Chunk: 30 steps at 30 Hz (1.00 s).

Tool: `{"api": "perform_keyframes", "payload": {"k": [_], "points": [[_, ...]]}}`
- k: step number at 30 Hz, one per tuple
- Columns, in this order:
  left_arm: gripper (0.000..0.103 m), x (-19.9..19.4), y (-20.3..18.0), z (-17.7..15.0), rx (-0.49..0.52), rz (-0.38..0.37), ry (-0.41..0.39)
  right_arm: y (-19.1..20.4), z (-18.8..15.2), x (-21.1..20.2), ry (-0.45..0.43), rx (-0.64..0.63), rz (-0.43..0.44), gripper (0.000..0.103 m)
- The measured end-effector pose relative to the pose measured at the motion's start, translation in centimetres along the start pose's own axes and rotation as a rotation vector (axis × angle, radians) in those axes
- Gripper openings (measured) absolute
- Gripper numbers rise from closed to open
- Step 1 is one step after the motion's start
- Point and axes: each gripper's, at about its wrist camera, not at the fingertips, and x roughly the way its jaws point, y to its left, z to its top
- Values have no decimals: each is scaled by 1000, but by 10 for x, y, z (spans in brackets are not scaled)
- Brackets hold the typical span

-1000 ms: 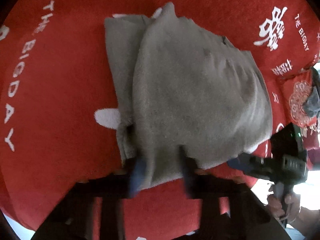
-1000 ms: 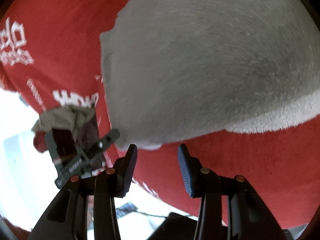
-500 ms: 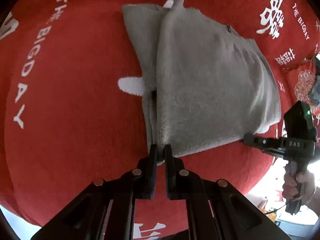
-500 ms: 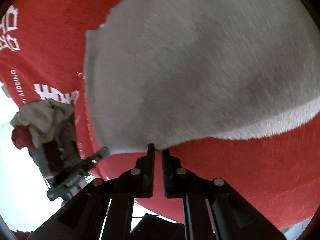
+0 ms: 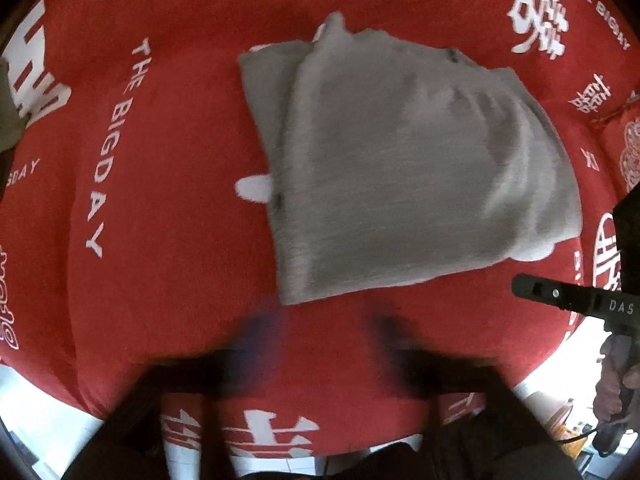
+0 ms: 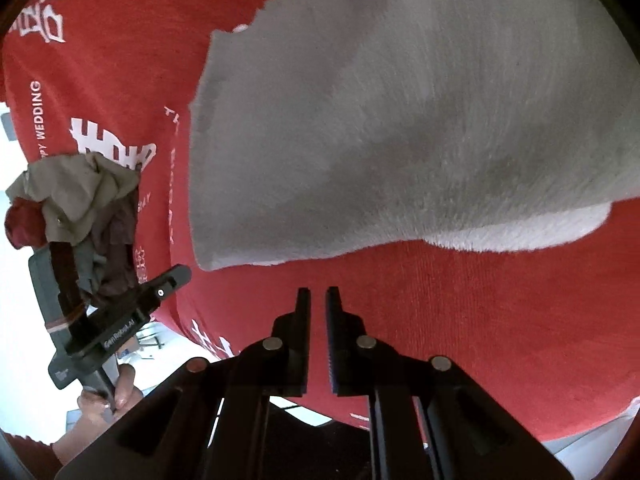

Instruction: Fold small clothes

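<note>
1. Landmark: grey garment (image 5: pixel 400 168), lying folded on the red printed cloth (image 5: pixel 160 240). Layers are stacked; a narrower under-layer shows along the far-left edge, and a pale lining peeks out at the near-right corner. It rests flat, touched by neither tool.

2. Left gripper (image 5: pixel 324 336): just short of the garment's near edge, badly motion-blurred. Two dark smears stand well apart, so the jaws read as wide and empty; I would not say more given the blur.

3. Right gripper (image 6: pixel 318 300): near the garment's front edge, apart from it, over bare red cloth. Jaws drawn narrow, a thin slot between them, nothing held.

4. Each tool also shows in the other's view: the right one beside the garment's near-right corner, the left one beside its left edge, a hand (image 6: pixel 120 384) on its grip.

5. Heap of crumpled clothes (image 6: pixel 76 208), beige, dark red and grey, sits well left of the garment, at the cloth's edge. Likely the waiting pile.

6. Judgement: both tools off the fabric and the layers squared suggest this fold is set down. Placing it mid-cloth keeps working room on every side.

7. Risk: fleece looks thick and springy; the top layer could creep open if nudged.
</note>
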Motion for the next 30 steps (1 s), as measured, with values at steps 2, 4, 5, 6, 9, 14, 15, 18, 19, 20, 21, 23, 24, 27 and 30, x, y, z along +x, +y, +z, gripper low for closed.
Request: {"api": "perform_keyframes", "payload": {"k": [2, 4, 5, 6, 9, 14, 15, 18, 19, 20, 21, 23, 24, 27, 30], "points": [[103, -13, -10, 0, 24, 7, -51, -2, 0, -13, -28, 14, 14, 18], [103, -18, -22, 3, 48, -3, -43, 2, 1, -23, -57, 21, 14, 35], [103, -22, -25, 3, 51, -9, -48, 3, 0, -27, -68, 21, 6, 51], [103, -25, -28, 3, 57, -16, -51, 3, 0, -32, -79, 20, -11, 56], [103, -38, -40, 4, 78, -13, -67, 8, -5, -45, -101, 2, -94, 66], [103, -49, -51, 5, 91, 6, -68, 10, -15, -68, -134, -25, -180, 76], [103, -51, -53, 5, 91, 3, -71, 9, -17, -73, -138, -22, -186, 76], [103, -71, -60, 1, 111, -25, -142, 7, -23, -83, -151, 6, -198, 76], [103, -82, -63, 0, 121, -31, -184, 8, -24, -86, -157, 15, -199, 76], [103, -91, -67, -1, 133, -40, -213, 8, -25, -90, -164, 21, -202, 76], [103, -103, -72, -2, 150, -56, -244, 10, -26, -94, -171, 26, -205, 76], [103, -120, -78, 0, 167, -89, -276, 15, -26, -101, -182, 29, -213, 76], [103, -128, -81, 1, 167, -106, -284, 19, -26, -107, -191, 24, -216, 76], [103, -142, -86, 6, 160, -126, -283, 34, -28, -122, -212, -7, -240, 76], [103, -150, -86, 9, 146, -141, -270, 52, -32, -137, -230, -49, -278, 76]]}}
